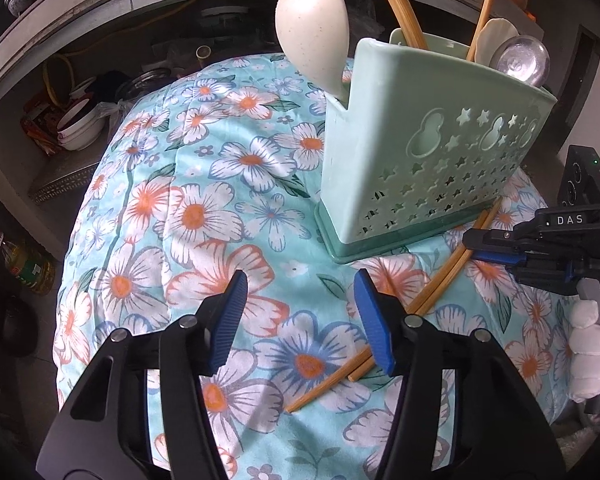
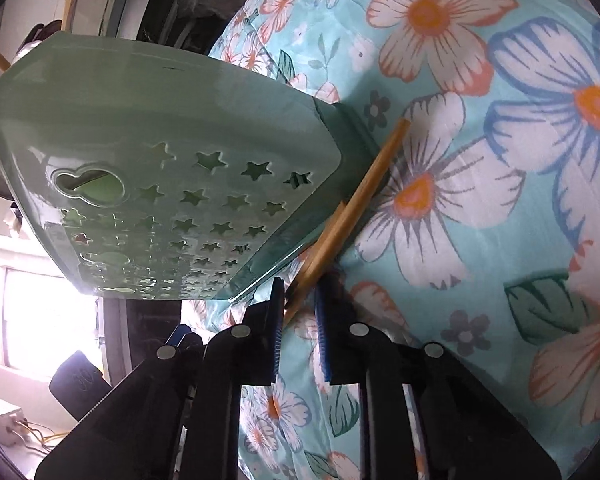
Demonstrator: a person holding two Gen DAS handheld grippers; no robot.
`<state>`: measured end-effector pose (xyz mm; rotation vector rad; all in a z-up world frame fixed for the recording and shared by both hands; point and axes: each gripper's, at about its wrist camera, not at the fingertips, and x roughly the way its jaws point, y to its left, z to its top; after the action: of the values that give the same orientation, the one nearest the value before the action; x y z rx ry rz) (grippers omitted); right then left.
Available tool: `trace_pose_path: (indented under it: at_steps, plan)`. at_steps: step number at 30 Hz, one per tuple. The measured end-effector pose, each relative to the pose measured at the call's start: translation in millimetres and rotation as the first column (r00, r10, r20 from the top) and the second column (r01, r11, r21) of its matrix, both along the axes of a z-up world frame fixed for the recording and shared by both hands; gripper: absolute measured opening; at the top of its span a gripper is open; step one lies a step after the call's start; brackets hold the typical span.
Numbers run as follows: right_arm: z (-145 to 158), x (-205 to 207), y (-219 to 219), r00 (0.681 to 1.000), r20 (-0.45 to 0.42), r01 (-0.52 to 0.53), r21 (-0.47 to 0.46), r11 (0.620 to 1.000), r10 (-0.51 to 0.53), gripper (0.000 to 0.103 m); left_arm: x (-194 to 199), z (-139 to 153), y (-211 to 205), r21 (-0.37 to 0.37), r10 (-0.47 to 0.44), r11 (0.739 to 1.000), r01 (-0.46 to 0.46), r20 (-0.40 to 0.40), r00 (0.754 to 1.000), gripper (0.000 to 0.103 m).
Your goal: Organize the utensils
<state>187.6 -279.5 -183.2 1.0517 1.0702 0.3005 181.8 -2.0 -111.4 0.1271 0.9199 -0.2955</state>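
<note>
The right claw point(image 2: 298, 312) stood nearly shut around two chopsticks point(image 1: 436, 284) beside the holder point(image 1: 420, 160). The left claw point(image 1: 300, 320) hung half open, empty

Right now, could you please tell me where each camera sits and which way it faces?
Left wrist: on the left hand-held gripper, facing down at the floral cloth and green utensil holder; the gloved hand shows.
Right wrist: on the right hand-held gripper, rolled sideways, close to the chopsticks.
Shared: holder, chopsticks, cloth.
</note>
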Motion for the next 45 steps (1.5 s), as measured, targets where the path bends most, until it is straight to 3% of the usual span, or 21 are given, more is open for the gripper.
trace_pose_path:
  at_steps: [12, 20, 35, 39, 41, 43, 45]
  plan:
    - [3, -39, -20, 0.996, -0.046, -0.079, -0.03, 0.996, 0.078, 0.016, 0, 0, -5, 0.003, -0.014, 1.0, 0.014, -0.006, 1.0, 0.053]
    - [25, -71, -48, 0.996, -0.053, -0.073, -0.167, 0.983, 0.065, 0.018, 0, -8, -17, 0.004, -0.083, 0.997, 0.083, -0.02, 0.996, 0.053]
    - [32, -45, -26, 1.0, -0.022, -0.019, -0.371, 0.928, 0.011, 0.021, -12, -29, -62, 0.112, -0.29, 0.951, 0.289, -0.016, 0.957, 0.053]
    - [33, -37, -19, 1.0, -0.012, -0.009, -0.401, 0.916, 0.005, 0.022, -14, -32, -74, 0.152, -0.325, 0.935, 0.322, -0.005, 0.946, 0.046]
    - [33, -35, -17, 1.0, -0.005, -0.01, -0.418, 0.909, 0.009, 0.022, -15, -33, -78, 0.155, -0.34, 0.929, 0.337, -0.005, 0.94, 0.039]
    - [34, -34, -15, 1.0, 0.001, -0.014, -0.433, 0.901, 0.016, 0.023, -17, -33, -83, 0.15, -0.356, 0.924, 0.353, -0.007, 0.935, 0.024]
    - [34, -35, -14, 1.0, 0.007, -0.014, -0.435, 0.9, 0.019, 0.023, -21, -34, -90, 0.151, -0.368, 0.919, 0.365, -0.007, 0.93, 0.021]
